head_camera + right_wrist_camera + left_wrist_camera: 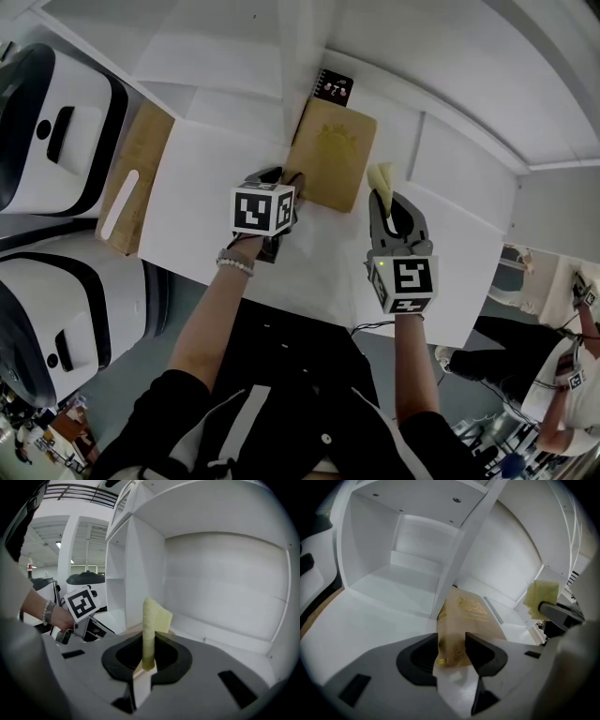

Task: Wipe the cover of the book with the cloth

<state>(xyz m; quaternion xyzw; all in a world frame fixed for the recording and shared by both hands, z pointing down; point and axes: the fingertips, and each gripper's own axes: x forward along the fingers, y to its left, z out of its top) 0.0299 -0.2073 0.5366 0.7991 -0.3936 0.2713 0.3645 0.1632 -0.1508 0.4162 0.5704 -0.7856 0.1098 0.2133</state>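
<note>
head view: left gripper [289, 181] clamps the book [333, 150]; right gripper [387, 200] pinches the cloth [380, 175].

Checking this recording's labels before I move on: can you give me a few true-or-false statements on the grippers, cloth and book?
1. The right gripper pinches the yellow cloth. True.
2. The left gripper is open, clear of the book. False: its jaws are on the book's near edge.
3. The cloth lies flat on the cover. False: it stands up from the jaws, beside the book.
4. A small black pad lies beyond the book. True.
</note>
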